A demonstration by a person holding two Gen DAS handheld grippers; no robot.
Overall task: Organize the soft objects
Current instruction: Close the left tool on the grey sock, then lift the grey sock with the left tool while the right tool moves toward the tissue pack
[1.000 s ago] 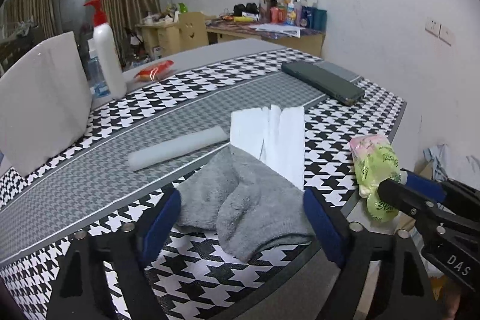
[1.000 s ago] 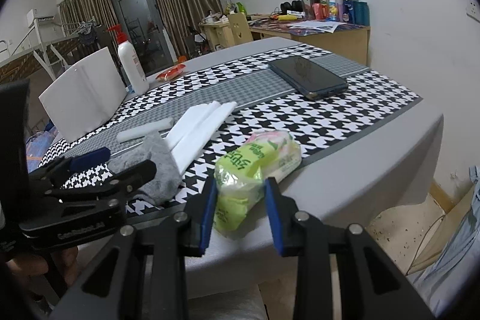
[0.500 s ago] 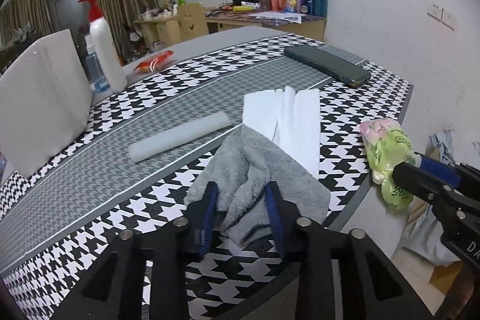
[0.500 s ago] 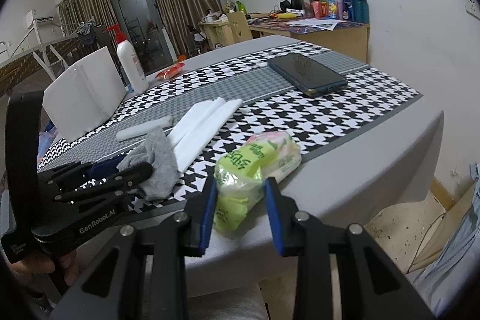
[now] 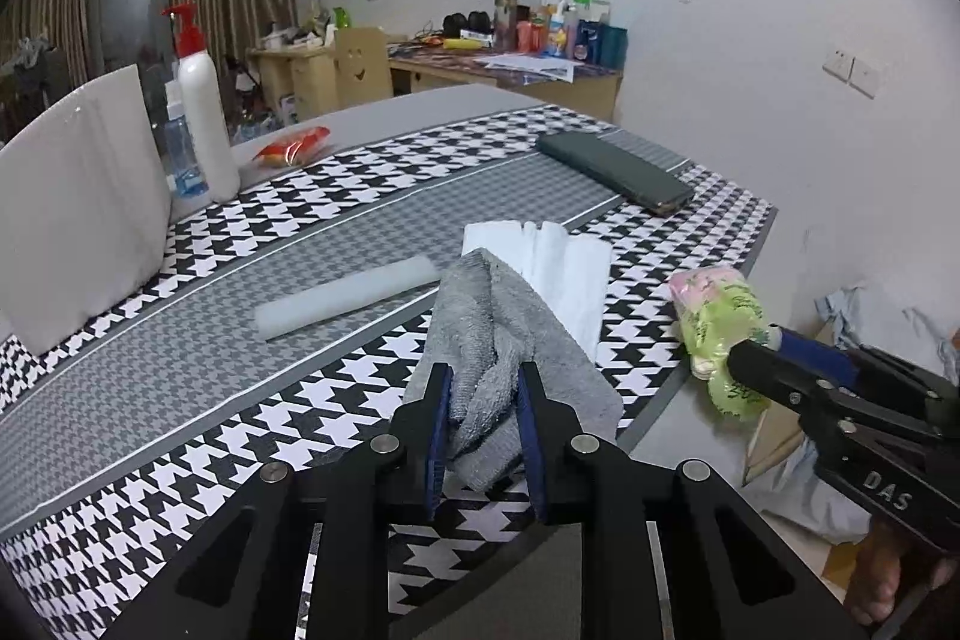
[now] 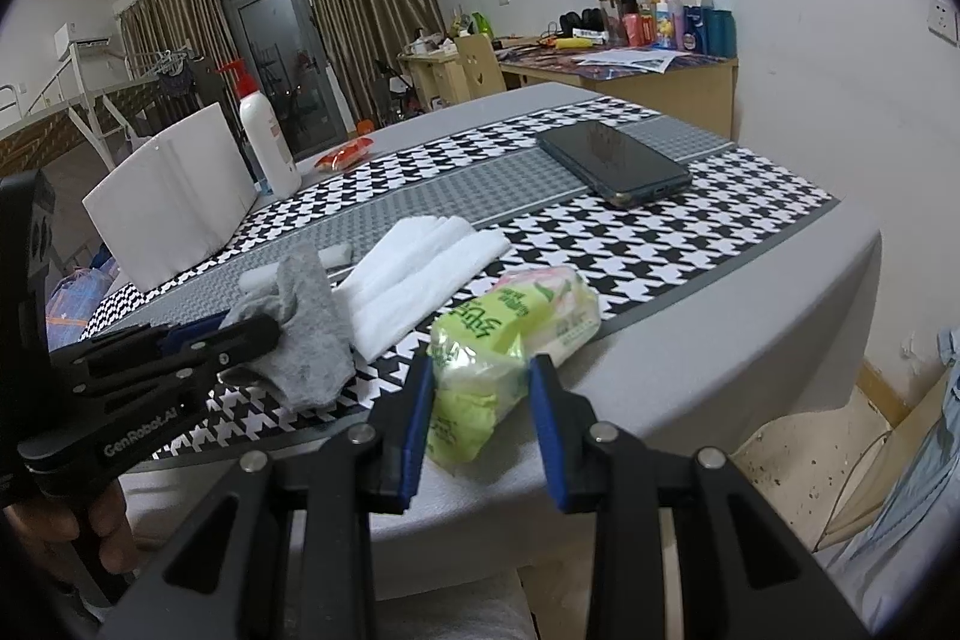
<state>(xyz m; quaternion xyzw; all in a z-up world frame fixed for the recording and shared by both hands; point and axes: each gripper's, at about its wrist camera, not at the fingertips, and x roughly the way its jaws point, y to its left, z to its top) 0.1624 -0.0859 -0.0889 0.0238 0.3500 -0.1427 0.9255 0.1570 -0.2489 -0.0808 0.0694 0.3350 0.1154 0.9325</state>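
Jaws pinch grey cloth [image 5: 492, 340]; right ones clamp tissue pack [image 6: 510, 328].

My two wrist views look forward, low and close over houndstooth-patterned cloth runner [image 5: 336, 208] [image 6: 708, 220]; both share dark rectangular phone [image 5: 612, 172] [image 6: 612, 163].

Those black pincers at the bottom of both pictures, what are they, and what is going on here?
They are hand-held grippers, one per hand, each carrying a camera that looks along its fingers. No robot arm is involved. The left gripper is shut on a grey cloth. The right gripper squeezes a green tissue pack at the edge of the table. Also lying there: white folded cloths, a pale foam roll, a dark phone, a pump bottle.
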